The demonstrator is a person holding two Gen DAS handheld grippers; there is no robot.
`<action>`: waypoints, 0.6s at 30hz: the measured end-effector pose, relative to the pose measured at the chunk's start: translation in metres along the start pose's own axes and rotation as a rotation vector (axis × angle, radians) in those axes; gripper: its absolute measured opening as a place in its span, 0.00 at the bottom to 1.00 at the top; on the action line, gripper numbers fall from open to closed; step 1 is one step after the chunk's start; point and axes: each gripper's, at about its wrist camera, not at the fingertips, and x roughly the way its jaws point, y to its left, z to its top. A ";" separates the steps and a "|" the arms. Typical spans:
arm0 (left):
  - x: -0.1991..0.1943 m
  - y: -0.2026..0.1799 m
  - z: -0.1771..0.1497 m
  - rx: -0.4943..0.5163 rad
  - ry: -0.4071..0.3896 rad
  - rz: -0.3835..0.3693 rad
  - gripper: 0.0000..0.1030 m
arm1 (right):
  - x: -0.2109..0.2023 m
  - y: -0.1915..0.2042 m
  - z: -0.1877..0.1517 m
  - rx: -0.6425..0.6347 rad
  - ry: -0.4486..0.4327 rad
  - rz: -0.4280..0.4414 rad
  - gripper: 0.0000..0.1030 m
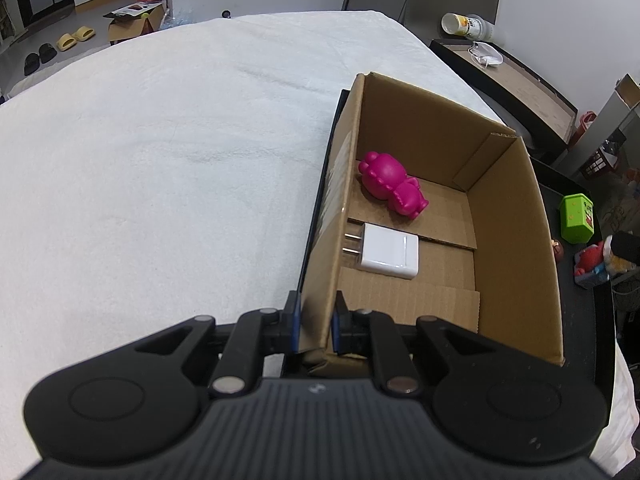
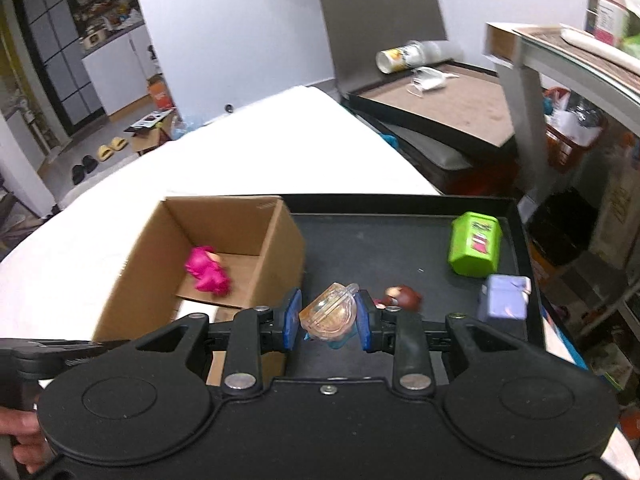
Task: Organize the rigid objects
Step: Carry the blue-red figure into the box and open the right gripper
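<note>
White bedcover carries black tray holding cardboard box

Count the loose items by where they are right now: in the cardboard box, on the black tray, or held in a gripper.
In the cardboard box: 2, pink toy, white charger
On the black tray: 3, green box, lavender box, brown figure
In the right gripper: 1, clear capsule
Total: 6

White walls, a dark-framed glass door and a brown side table
</note>
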 end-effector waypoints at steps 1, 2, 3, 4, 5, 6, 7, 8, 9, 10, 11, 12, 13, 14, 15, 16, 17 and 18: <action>0.000 0.000 0.000 -0.002 0.000 -0.001 0.13 | 0.000 0.003 0.001 -0.010 -0.003 0.006 0.28; 0.000 0.001 0.001 -0.004 0.001 -0.001 0.13 | 0.000 0.007 0.002 -0.019 -0.005 0.008 0.28; 0.000 0.001 0.001 -0.004 0.001 -0.001 0.13 | 0.001 0.010 0.003 -0.025 -0.006 0.012 0.28; -0.001 0.001 0.001 -0.004 0.000 -0.002 0.13 | 0.002 0.013 0.004 -0.026 -0.006 0.019 0.28; -0.001 0.001 0.001 -0.004 0.000 -0.003 0.13 | 0.002 0.015 0.005 -0.024 -0.007 0.029 0.28; -0.001 0.001 0.001 -0.002 -0.001 -0.003 0.13 | 0.003 0.016 0.005 -0.024 -0.009 0.037 0.28; 0.000 0.001 0.001 -0.002 -0.001 -0.004 0.13 | 0.003 0.019 0.006 -0.027 -0.014 0.045 0.28; 0.000 0.001 0.001 -0.002 -0.002 -0.006 0.13 | 0.003 0.022 0.007 -0.029 -0.017 0.051 0.28; -0.001 0.002 0.001 -0.001 -0.003 -0.007 0.13 | 0.004 0.024 0.008 -0.030 -0.019 0.059 0.28; 0.000 0.002 0.001 -0.001 -0.004 -0.009 0.13 | 0.004 0.027 0.009 -0.031 -0.021 0.066 0.28; -0.001 0.002 0.001 0.000 -0.004 -0.010 0.13 | 0.005 0.031 0.010 -0.037 -0.024 0.069 0.28; 0.000 0.003 0.001 -0.001 -0.004 -0.011 0.13 | 0.006 0.034 0.010 -0.044 -0.027 0.067 0.28; 0.000 0.003 0.000 -0.002 -0.005 -0.012 0.13 | 0.007 0.037 0.012 -0.048 -0.028 0.070 0.28; 0.000 0.003 0.000 -0.003 -0.005 -0.013 0.13 | 0.007 0.040 0.013 -0.051 -0.030 0.073 0.28; 0.000 0.004 0.000 -0.006 -0.004 -0.016 0.13 | 0.008 0.043 0.015 -0.054 -0.031 0.079 0.28; 0.000 0.005 0.000 -0.010 -0.004 -0.019 0.13 | 0.008 0.045 0.016 -0.054 -0.033 0.085 0.27; 0.000 0.005 0.000 -0.013 -0.004 -0.020 0.13 | 0.009 0.047 0.018 -0.056 -0.036 0.089 0.27; 0.000 0.005 0.000 -0.012 -0.005 -0.020 0.13 | 0.009 0.050 0.020 -0.062 -0.040 0.091 0.27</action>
